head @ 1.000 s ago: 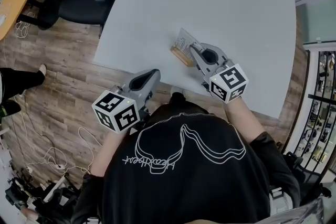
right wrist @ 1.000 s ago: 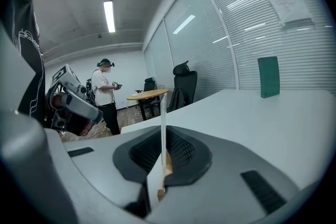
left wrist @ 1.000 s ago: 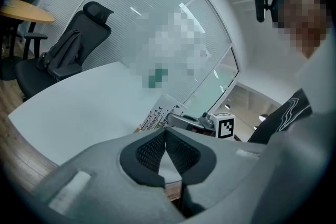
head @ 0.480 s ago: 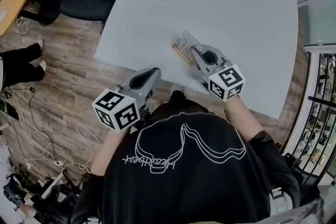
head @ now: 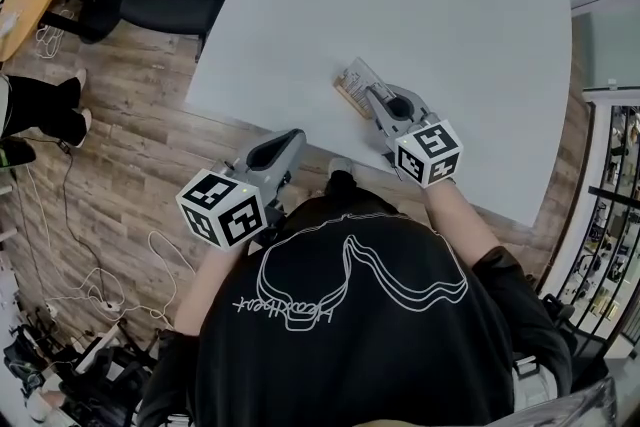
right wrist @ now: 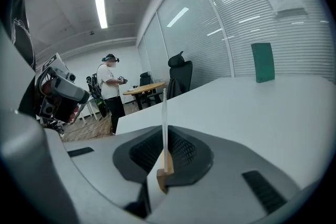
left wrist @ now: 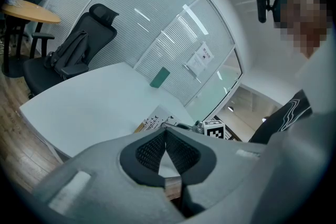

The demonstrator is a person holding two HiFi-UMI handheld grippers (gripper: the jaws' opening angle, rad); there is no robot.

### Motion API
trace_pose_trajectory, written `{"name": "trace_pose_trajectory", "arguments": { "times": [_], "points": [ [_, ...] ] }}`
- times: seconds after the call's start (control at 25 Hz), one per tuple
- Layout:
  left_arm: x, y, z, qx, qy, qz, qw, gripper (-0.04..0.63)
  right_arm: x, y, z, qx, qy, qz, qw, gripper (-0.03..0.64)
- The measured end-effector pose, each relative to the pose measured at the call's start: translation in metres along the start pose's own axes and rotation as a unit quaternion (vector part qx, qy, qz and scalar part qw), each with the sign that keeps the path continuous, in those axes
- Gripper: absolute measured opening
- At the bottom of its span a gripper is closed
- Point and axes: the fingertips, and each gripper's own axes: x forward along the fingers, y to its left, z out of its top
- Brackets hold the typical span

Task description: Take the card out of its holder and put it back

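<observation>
R gripper (right wrist: 164,136) pinches card (right wrist: 164,107) standing upright, edge-on (base at wooden holder (right wrist: 164,174)); L gripper (left wrist: 166,134) closed, empty

White printed card (head: 357,73), thin, stood roughly upright, clamped between the closed jaws of the right hand-held gripper (head: 372,95). Its lower edge met the holder (head: 348,96), a small light-wood block lying on the table (head: 450,25) near the front edge. Seating in the slot was not discernible.

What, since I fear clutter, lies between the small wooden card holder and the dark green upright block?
Only bare white tabletop, from wooden card holder to green block, in the left gripper view.
</observation>
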Motion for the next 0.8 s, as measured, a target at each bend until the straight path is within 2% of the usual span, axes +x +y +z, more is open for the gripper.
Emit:
{"name": "trace_pose_trajectory", "arguments": {
  "times": [0.12, 0.24, 0.48, 0.68, 0.8],
  "points": [
    [-0.007, 0.0, -0.004, 0.0, -0.002, 0.001, 1.0, 0.014, 0.001, 0.004, -0.003, 0.0, 0.003, -0.002, 1.0, 0.041],
    [-0.018, -0.002, -0.011, 0.002, -0.003, 0.0, 1.0, 0.014, -0.003, 0.011, -0.006, -0.002, 0.005, -0.009, 1.0, 0.101],
    [-0.036, -0.015, -0.012, 0.011, -0.009, -0.008, 0.9999, 0.014, -0.025, 0.012, 0.006, 0.018, -0.029, -0.047, 0.998, 0.158],
    [-0.05, -0.029, -0.017, 0.028, -0.014, -0.016, 0.9994, 0.014, -0.06, 0.021, 0.02, 0.016, -0.068, -0.076, 0.995, 0.172],
    [-0.057, -0.042, -0.021, 0.039, -0.016, -0.026, 0.9987, 0.014, -0.088, 0.037, 0.031, 0.039, -0.104, -0.065, 0.992, 0.16]
  ]
}}
